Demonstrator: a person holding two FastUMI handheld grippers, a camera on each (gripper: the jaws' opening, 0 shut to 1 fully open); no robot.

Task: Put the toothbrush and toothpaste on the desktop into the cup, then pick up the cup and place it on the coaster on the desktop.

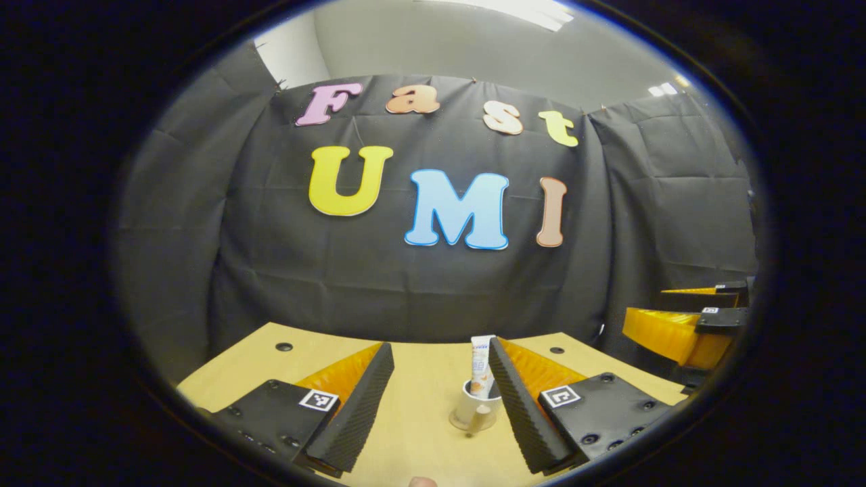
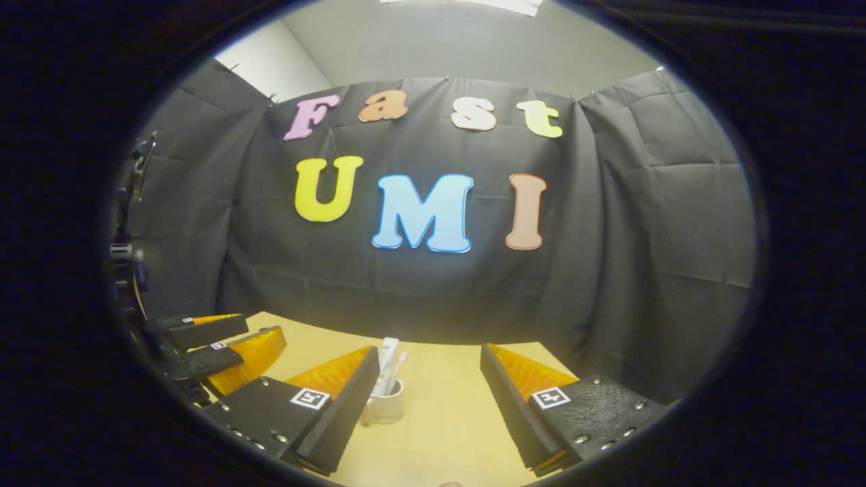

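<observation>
**Cup loaded and standing on the desktop; both grippers spread and empty**

In the left gripper view, the left gripper (image 1: 440, 379) is held above the desktop (image 1: 419, 433) with its fingers (image 1: 358, 406) wide apart and nothing between them. The cup (image 1: 475, 411) stands upright on the desktop, nearer the right-hand finger of that view and partly hidden behind it; no contact between finger and cup can be confirmed. The toothpaste (image 1: 482, 365) stands upright in the cup, its top rising well above the rim. A small disc-like shape lies under the cup's base; whether it is the coaster cannot be told at this distance.

At the right edge of the same view, the right gripper (image 1: 683, 325) hangs well apart from the cup.

In the right gripper view, the right gripper (image 2: 429, 385) is likewise spread wide and holds nothing. The cup (image 2: 387, 406) stands just beside the left-hand finger of that view, with the toothpaste (image 2: 387, 362) and the toothbrush (image 2: 398, 370) both standing in it, the toothbrush leaning slightly. The left gripper (image 2: 223, 345) shows at the left edge, over the desktop (image 2: 446, 419).
</observation>
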